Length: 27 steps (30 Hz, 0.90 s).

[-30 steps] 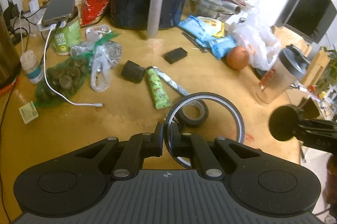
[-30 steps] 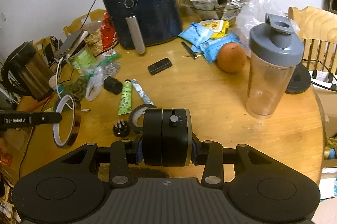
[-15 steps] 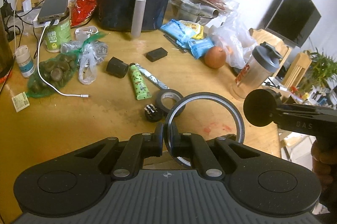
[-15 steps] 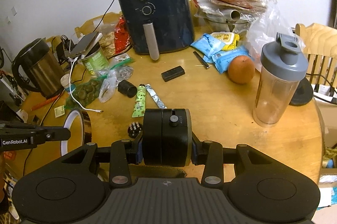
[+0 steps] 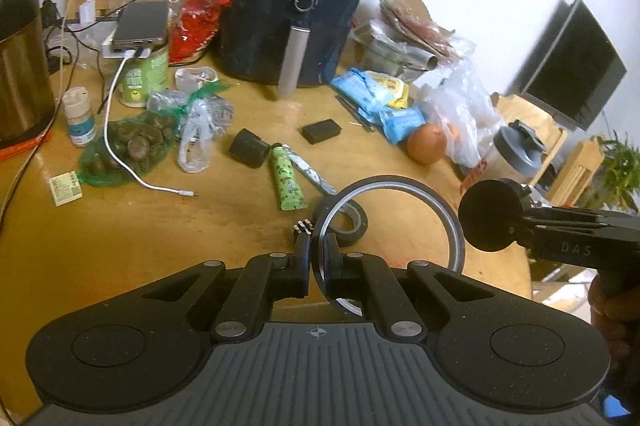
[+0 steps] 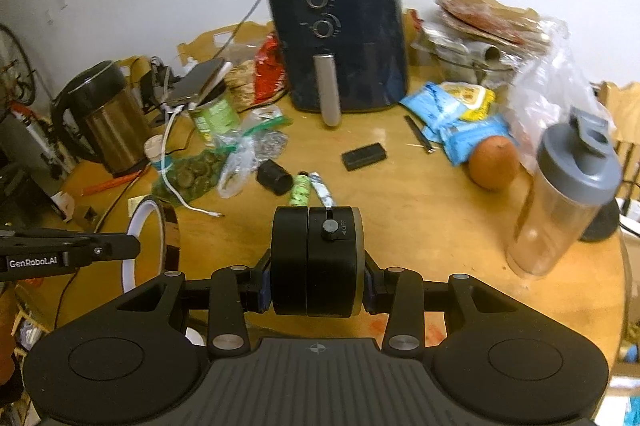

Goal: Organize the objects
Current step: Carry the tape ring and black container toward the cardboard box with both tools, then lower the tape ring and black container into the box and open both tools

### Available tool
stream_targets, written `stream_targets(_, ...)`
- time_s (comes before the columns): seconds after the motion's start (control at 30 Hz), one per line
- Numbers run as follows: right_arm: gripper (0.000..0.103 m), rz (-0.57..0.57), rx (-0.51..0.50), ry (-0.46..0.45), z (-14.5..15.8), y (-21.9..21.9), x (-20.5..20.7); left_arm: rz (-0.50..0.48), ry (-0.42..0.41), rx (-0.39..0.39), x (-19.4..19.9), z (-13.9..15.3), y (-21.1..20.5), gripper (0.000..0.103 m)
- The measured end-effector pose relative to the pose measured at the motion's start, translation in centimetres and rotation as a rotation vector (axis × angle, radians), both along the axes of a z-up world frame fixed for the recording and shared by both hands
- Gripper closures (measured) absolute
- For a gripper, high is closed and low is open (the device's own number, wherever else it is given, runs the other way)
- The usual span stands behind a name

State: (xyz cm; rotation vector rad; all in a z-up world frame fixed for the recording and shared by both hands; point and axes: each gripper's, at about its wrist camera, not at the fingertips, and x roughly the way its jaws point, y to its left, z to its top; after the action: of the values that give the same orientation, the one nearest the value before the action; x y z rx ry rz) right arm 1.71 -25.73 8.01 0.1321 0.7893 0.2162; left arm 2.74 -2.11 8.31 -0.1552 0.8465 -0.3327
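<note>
My left gripper [image 5: 316, 266] is shut on a large thin tape ring [image 5: 452, 222], held upright above the wooden table's [image 5: 120, 238] near edge. The ring also shows in the right wrist view [image 6: 172, 226], amber from the side. My right gripper [image 6: 316, 290] is shut on a black round device [image 6: 316, 258] with an OFF switch, held above the table. It shows in the left wrist view [image 5: 490, 216] at the right. A black tape roll [image 5: 352, 222], a small bit holder [image 5: 303, 226] and a green tube [image 5: 286, 182] lie on the table.
A dark air fryer [image 5: 296, 18] stands at the back. A kettle [image 6: 104, 118], green can [image 5: 144, 78], net bag [image 5: 128, 150], charging cable [image 5: 120, 162], orange [image 6: 494, 162], snack packs [image 5: 380, 102] and shaker bottle [image 6: 560, 202] crowd the table. A black cap [image 5: 248, 148] and small black box [image 5: 320, 130] lie mid-table.
Both grippers have drawn back and risen from the table, each keeping its object. The black tape roll now sits farther ahead of the left gripper.
</note>
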Motion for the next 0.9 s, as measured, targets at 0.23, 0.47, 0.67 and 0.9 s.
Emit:
stream_targets(0.23,0.060,0.061,0.021,0.003,-0.4,-0.4,-1.0,0.040,0.036,0.029,-1.4,-0.9,-0.2,0.096)
stream_targets(0.47,0.060,0.050,0.051,0.041,-2.0,-2.0,-3.1,0.054,0.113,0.066,-3.1,-2.7,-0.5,0.096)
stream_targets(0.67,0.060,0.028,0.075,0.060,-2.8,-3.0,-4.3,0.047,0.163,0.116,-3.9,-3.7,-1.1,0.093)
stream_targets(0.9,0.060,0.015,0.098,0.084,-3.8,-3.3,-5.6,0.054,0.143,0.161,-5.4,-3.1,-1.6,0.056)
